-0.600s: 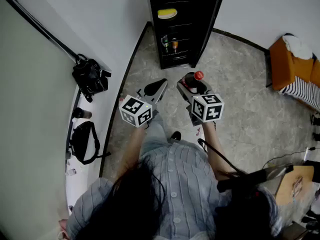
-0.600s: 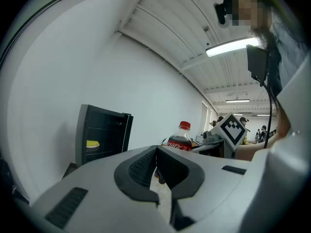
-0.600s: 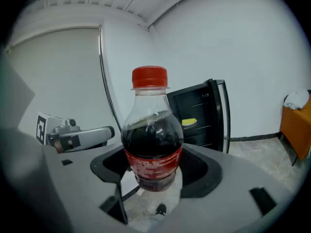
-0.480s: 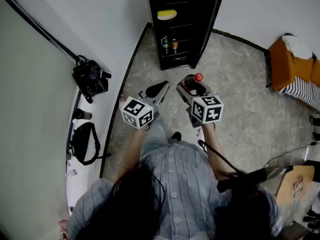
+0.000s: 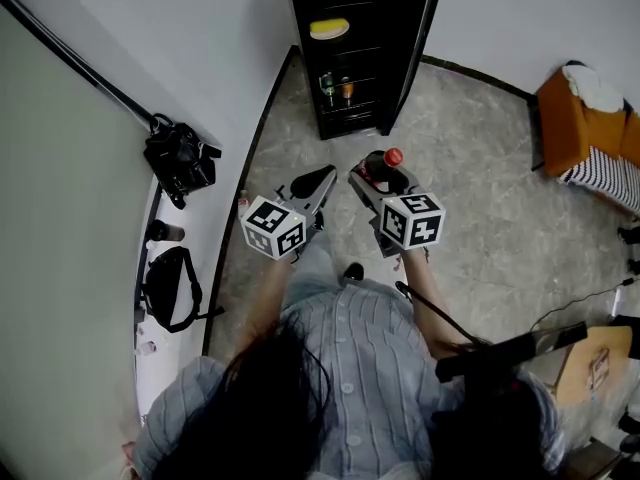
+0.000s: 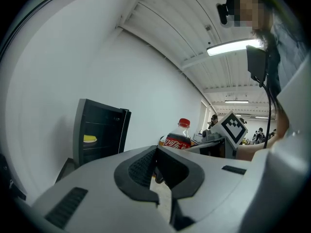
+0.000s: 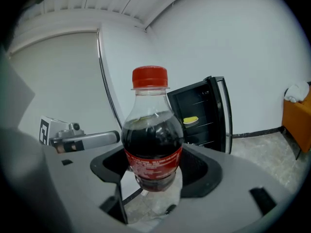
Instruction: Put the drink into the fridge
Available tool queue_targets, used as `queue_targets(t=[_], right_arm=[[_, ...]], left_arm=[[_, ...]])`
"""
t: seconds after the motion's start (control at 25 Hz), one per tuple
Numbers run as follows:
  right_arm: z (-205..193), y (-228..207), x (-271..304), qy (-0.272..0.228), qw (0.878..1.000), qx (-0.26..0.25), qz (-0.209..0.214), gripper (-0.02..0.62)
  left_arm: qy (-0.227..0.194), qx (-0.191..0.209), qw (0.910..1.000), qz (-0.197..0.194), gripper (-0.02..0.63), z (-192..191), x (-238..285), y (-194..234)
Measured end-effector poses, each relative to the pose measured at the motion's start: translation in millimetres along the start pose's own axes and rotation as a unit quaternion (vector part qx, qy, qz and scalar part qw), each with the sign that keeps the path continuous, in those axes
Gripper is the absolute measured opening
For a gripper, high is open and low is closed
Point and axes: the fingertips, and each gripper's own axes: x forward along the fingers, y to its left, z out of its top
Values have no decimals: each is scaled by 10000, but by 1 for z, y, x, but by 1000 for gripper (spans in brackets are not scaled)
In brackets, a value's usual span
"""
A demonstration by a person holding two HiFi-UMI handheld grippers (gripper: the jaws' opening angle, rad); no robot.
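Task incomplete. My right gripper (image 5: 383, 180) is clamped on the drink bottle (image 7: 151, 149), which stands upright, with the jaws wide round its rounded clear plastic body. It has dark liquid, a red label and a ribbed red cap. The black fridge (image 5: 380, 68) stands open well ahead of that gripper, its wire shelves partly stocked. My left gripper (image 6: 156, 171) is pressed together and empty. The carry and the placement are left to do.

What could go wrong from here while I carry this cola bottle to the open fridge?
1. The right hand-held gripper clamps the clear plastic cola bottle with the red cap low, at its label, so the tall bottle might tilt or slip.
2. Small bottles already stand on a lower shelf of the black fridge; the incoming bottle could knock them.
3. The fridge's open door stands beside the opening and could be struck.
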Motion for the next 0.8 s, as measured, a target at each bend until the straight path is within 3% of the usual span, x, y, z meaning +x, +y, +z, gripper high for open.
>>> queue_targets(t=[0.44,0.8], right_arm=[[-2,-8,18,89,9999,99,-77,298],[8,-24,50,29,9994,191,-299,298]], left_arm=[[142,-102,9998,-100,8,-7,9,17],[256,-196,9993,-187,8,-9,23,58]])
